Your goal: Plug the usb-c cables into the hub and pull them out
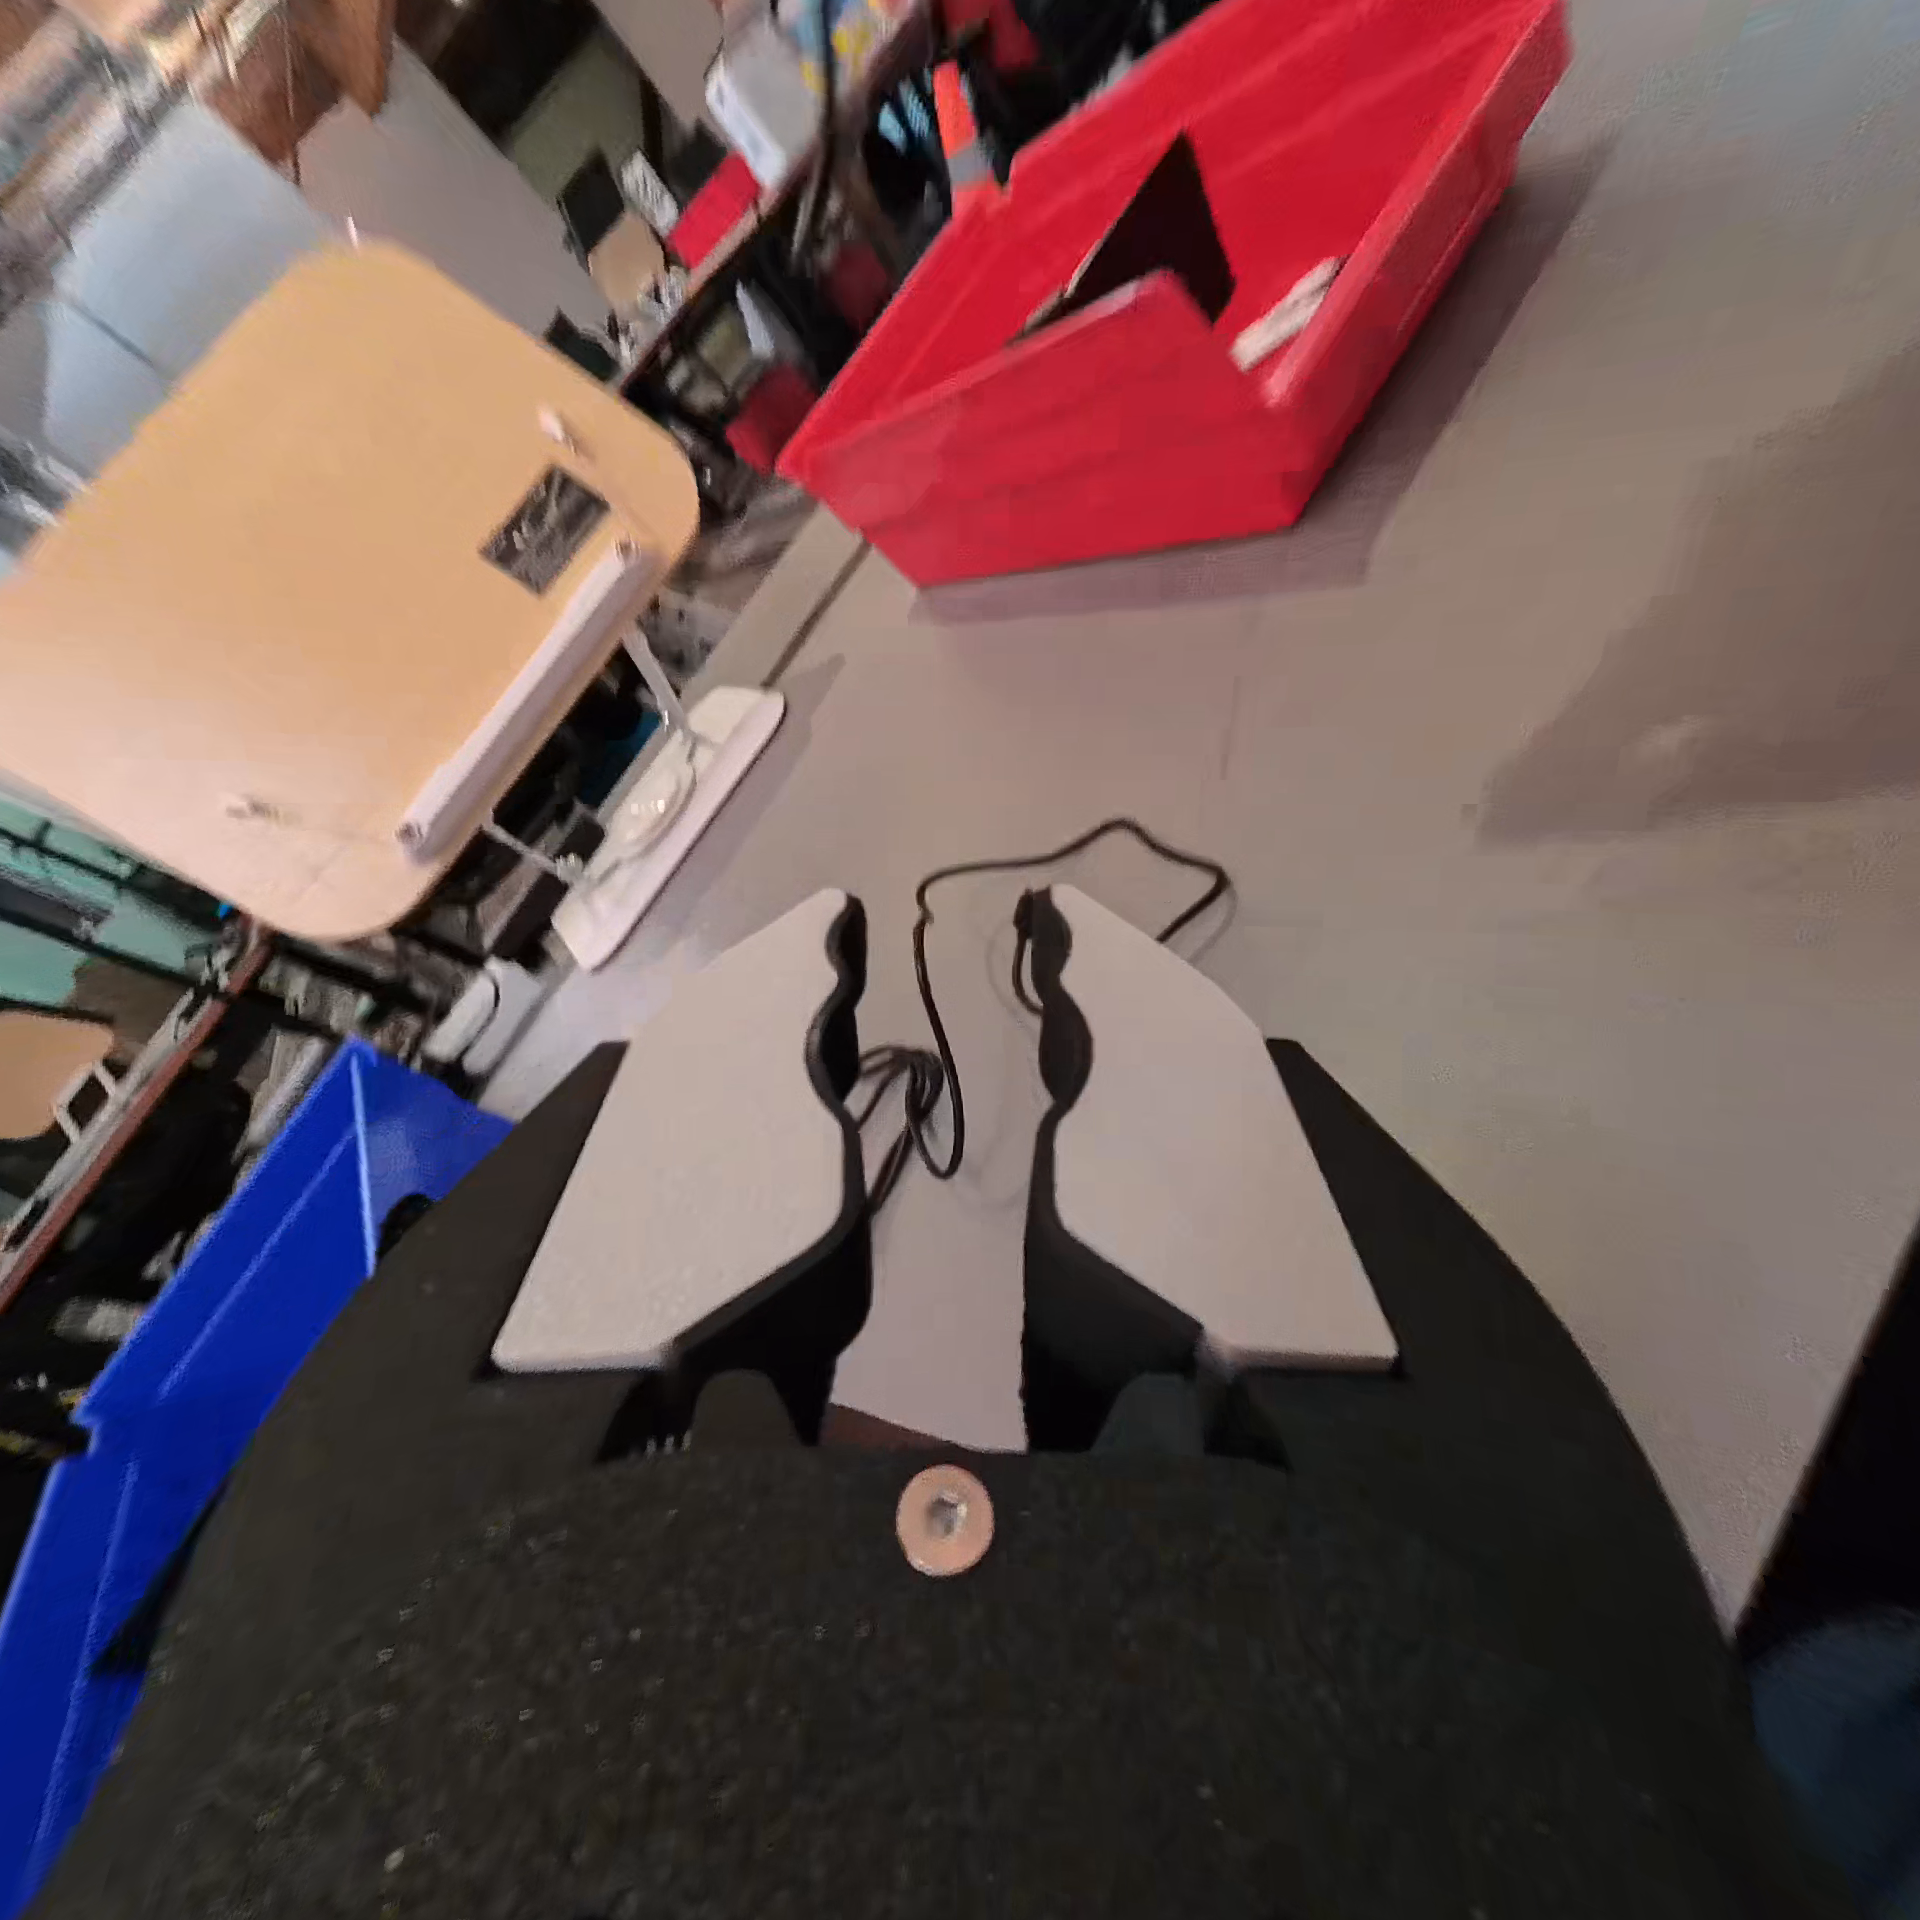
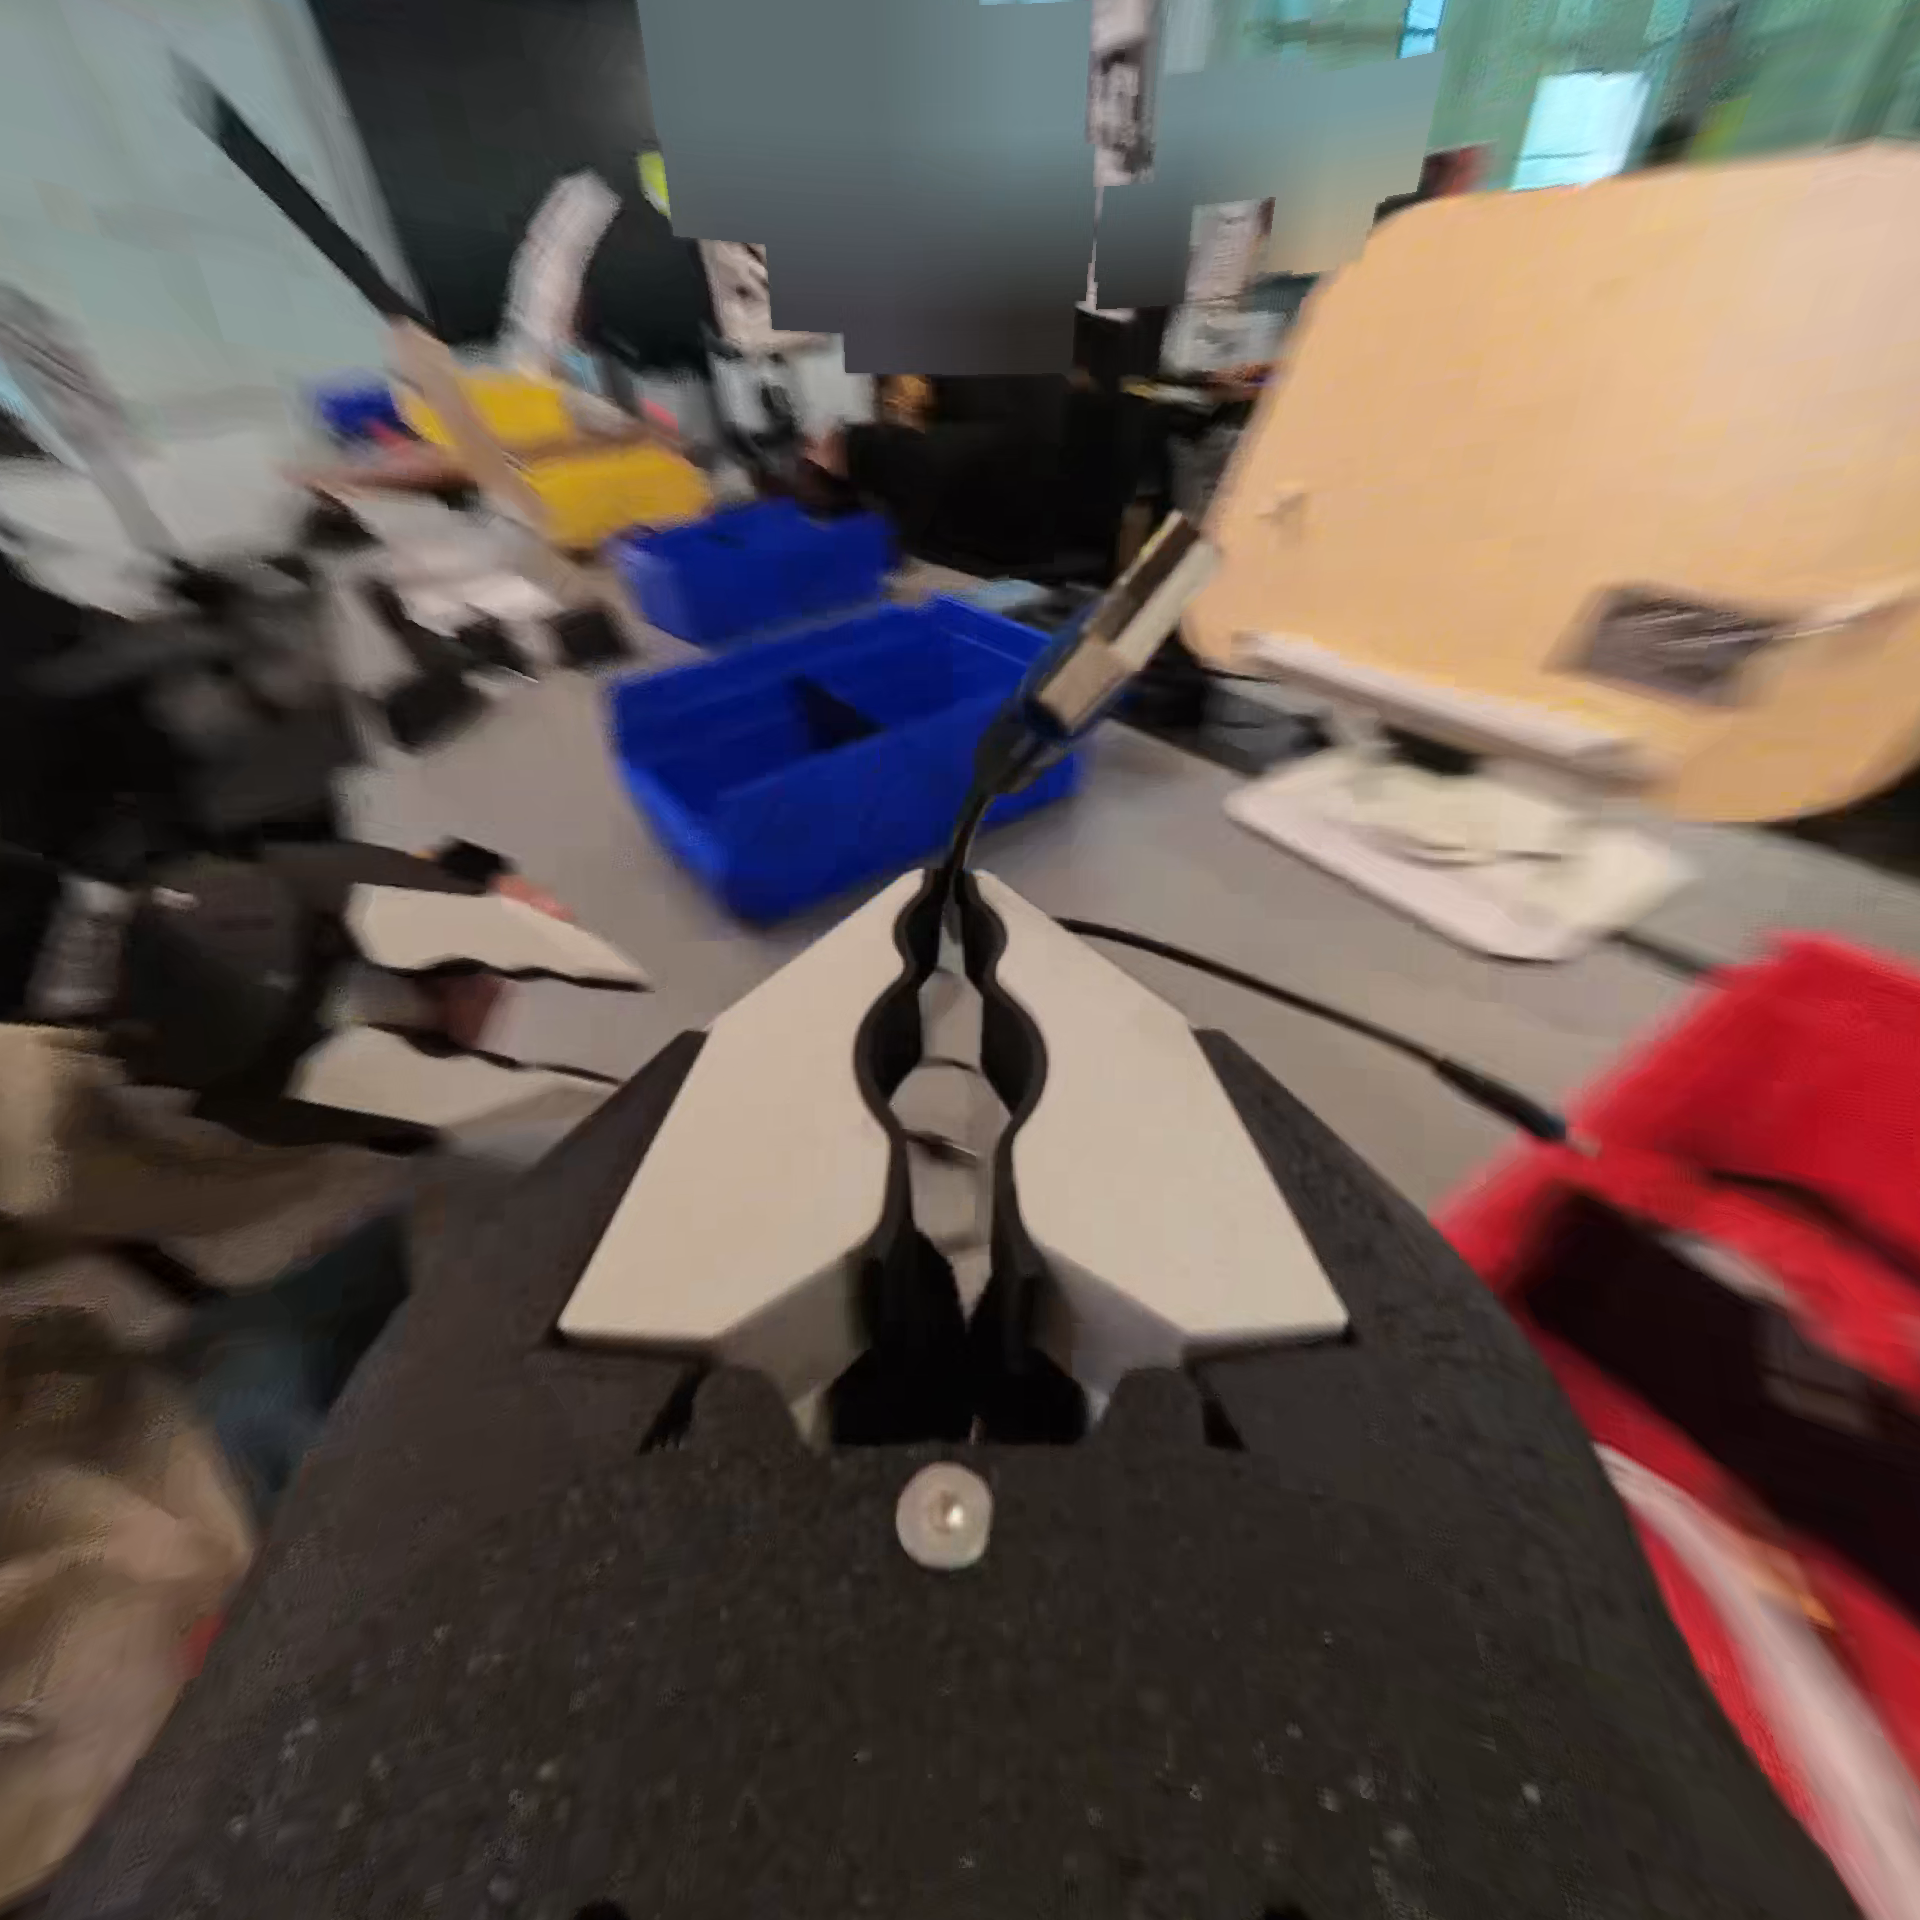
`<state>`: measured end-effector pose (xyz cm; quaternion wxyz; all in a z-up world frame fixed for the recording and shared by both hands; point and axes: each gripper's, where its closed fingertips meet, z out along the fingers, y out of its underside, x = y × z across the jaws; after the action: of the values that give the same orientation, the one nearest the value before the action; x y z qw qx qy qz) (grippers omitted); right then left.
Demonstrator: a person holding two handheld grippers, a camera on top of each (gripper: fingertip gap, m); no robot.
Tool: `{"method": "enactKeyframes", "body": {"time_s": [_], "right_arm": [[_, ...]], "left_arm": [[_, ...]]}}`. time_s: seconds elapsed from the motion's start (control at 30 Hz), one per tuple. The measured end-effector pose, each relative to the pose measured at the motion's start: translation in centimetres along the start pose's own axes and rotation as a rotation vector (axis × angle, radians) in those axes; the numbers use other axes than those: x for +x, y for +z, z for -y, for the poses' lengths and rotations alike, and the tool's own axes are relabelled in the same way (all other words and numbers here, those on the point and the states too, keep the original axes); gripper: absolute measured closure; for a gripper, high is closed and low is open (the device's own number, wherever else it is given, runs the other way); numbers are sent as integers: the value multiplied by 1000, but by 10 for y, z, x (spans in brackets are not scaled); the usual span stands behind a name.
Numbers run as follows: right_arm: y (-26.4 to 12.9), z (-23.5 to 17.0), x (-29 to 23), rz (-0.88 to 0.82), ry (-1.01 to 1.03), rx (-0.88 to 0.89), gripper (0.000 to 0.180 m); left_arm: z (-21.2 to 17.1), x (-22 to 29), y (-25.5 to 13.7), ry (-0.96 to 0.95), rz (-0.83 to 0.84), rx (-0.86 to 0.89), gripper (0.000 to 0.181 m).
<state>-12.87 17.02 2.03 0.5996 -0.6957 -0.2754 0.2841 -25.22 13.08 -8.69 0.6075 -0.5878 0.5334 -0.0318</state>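
Note:
In the left wrist view my left gripper [image 1: 940, 914] is open over the grey table [image 1: 1351, 935]. A thin black cable [image 1: 932, 1039] lies loosely coiled on the table between the fingers, and neither pad presses on it. In the right wrist view my right gripper [image 2: 948, 883] is shut on a thin black cable [image 2: 961, 831]. That cable leads up to a small silver hub [image 2: 1127, 623], which hangs in the air beyond the fingertips. Another black cable [image 2: 1299, 1008] lies on the table to the right. The left gripper also shows at the left edge of this view [image 2: 582, 1023], blurred.
A red bin [image 1: 1143, 416] stands at the far right of the table and shows again in the right wrist view [image 2: 1714, 1247]. A blue bin [image 1: 260, 1299] sits at the left; more blue bins [image 2: 831, 748] lie ahead. A tan board on a white stand [image 1: 312, 571] rises at the table edge. The grippers' ends are close to 15 cm from one another.

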Motion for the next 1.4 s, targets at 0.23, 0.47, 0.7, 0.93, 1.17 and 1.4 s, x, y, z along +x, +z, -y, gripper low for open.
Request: {"method": "enactKeyframes", "body": {"time_s": [0.23,0.47,0.7,0.93,1.17,1.4], "right_arm": [[-67,-29,116,-403,91,-228,177],[-70,-153,163,-478,293,-576,177],[-100,-181,188,-659,177,-823,172],[-114,-167,206,-780,213,-761,138],[-135,-131,197,-785,188,-723,138],[-18,-97,57,-75,146,-367,143]], "left_arm": [[-39,2,18,-145,-51,-180,152],[-47,1,18,-241,-92,-202,153],[-52,2,18,-245,-91,-215,153],[-63,-3,19,-305,-78,-267,153],[-87,-22,19,-592,-87,-304,122],[-116,-25,24,-702,-119,-391,100]]}}
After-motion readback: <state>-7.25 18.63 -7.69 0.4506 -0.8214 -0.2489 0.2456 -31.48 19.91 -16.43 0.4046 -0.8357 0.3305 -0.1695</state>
